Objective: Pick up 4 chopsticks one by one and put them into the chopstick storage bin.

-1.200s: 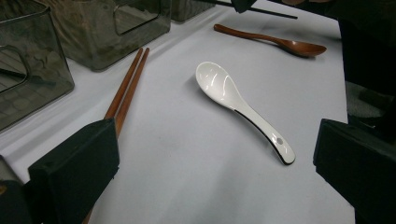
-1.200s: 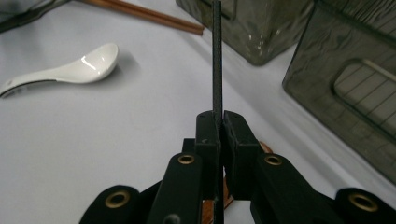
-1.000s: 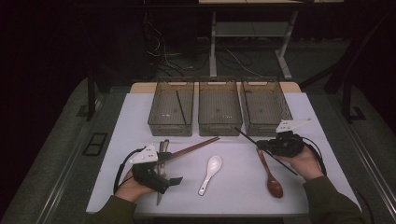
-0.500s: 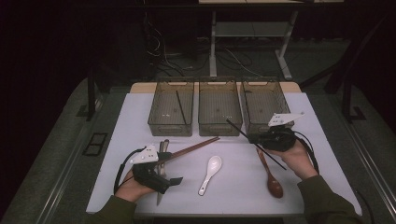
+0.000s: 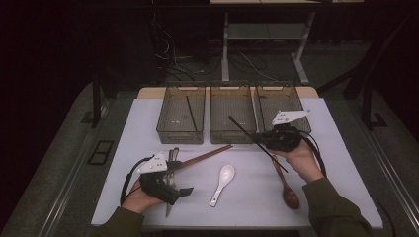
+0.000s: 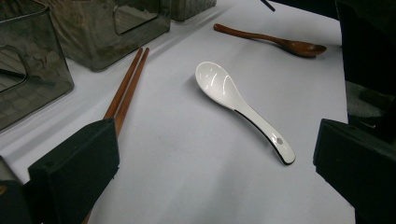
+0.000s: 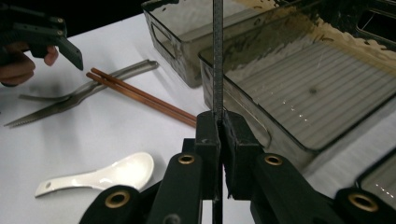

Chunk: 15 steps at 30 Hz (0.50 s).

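Observation:
My right gripper [image 5: 262, 139] is shut on a thin black chopstick [image 5: 242, 127] and holds it off the table in front of the middle bin [image 5: 232, 129]. In the right gripper view the chopstick [image 7: 217, 56] runs straight up from the closed jaws [image 7: 219, 126] over the bin's wall [image 7: 243, 100]. A second black chopstick [image 5: 190, 112] lies in the left bin [image 5: 170, 129]. My left gripper [image 5: 180, 177] rests open at the table's front left. Ahead of its spread jaws lies a white spoon [image 6: 243, 107], untouched.
A pair of brown chopsticks [image 5: 205, 156] and a metal utensil [image 5: 170, 163] lie by the left gripper. A wooden spoon [image 5: 287, 190] lies below the right hand. A third bin [image 5: 284, 101] stands at the right. The white mat's front edge [image 5: 237, 223] is near both hands.
The right gripper has risen and moved left and toward the bins, carrying the black chopstick with it. The left gripper has stayed where it was.

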Each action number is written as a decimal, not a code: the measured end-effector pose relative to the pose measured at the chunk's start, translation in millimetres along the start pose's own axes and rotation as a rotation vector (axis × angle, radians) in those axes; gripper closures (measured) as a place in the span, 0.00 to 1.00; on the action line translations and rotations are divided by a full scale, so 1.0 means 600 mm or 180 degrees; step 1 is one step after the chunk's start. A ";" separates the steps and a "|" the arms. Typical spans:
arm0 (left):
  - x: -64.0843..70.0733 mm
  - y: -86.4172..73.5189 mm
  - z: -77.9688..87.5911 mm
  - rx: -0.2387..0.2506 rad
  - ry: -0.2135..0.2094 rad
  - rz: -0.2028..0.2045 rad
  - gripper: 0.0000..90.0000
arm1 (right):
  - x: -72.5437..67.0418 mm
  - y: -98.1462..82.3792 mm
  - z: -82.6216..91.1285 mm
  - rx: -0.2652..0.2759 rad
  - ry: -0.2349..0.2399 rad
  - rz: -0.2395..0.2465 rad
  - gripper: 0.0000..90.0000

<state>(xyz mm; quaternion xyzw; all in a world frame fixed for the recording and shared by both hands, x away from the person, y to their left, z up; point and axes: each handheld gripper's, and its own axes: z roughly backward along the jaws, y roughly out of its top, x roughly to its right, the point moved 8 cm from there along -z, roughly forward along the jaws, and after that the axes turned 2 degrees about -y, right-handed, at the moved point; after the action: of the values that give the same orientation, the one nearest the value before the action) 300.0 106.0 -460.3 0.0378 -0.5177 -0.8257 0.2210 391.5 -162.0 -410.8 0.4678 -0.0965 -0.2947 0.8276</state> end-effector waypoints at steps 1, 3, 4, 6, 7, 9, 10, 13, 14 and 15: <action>0.000 0.000 0.000 -0.0001 0.0000 0.0000 0.00 | -0.002 0.005 -0.004 0.0007 0.0016 0.0005 0.94; 0.000 0.000 0.000 0.0000 0.0000 0.0002 0.00 | -0.003 0.009 -0.010 0.0000 0.0023 0.0009 0.94; 0.000 0.000 0.000 0.0006 0.0000 0.0008 0.00 | -0.004 0.010 -0.012 -0.0005 0.0027 0.0018 0.94; 0.000 0.000 0.000 0.0003 -0.0001 0.0004 0.00 | -0.005 0.014 -0.018 -0.0006 0.0036 0.0031 0.94; 0.000 0.000 0.000 0.0005 -0.0002 0.0006 0.00 | -0.005 0.016 -0.021 -0.0006 0.0043 0.0034 0.94; 0.000 0.000 0.000 0.0006 -0.0002 0.0005 0.00 | -0.006 0.020 -0.025 -0.0017 0.0039 0.0046 0.94; 0.000 0.000 0.001 0.0007 -0.0003 0.0002 0.00 | -0.006 0.020 -0.025 -0.0017 0.0039 0.0046 0.94; -0.001 0.001 0.001 0.0009 0.0001 -0.0002 0.00 | -0.007 0.028 -0.030 -0.0021 0.0044 0.0076 0.95; -0.001 0.001 0.002 0.0009 0.0001 -0.0002 0.00 | -0.008 0.036 -0.031 0.0048 0.0047 0.0092 0.95; -0.001 0.001 0.002 0.0011 0.0003 0.0003 0.00 | -0.010 0.040 -0.033 0.0065 0.0069 0.0080 0.95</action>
<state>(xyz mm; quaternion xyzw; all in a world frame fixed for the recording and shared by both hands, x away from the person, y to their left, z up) 300.6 106.9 -459.6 0.0382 -0.5190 -0.8247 0.2216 404.9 -135.3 -401.2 0.4781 -0.0965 -0.2783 0.8274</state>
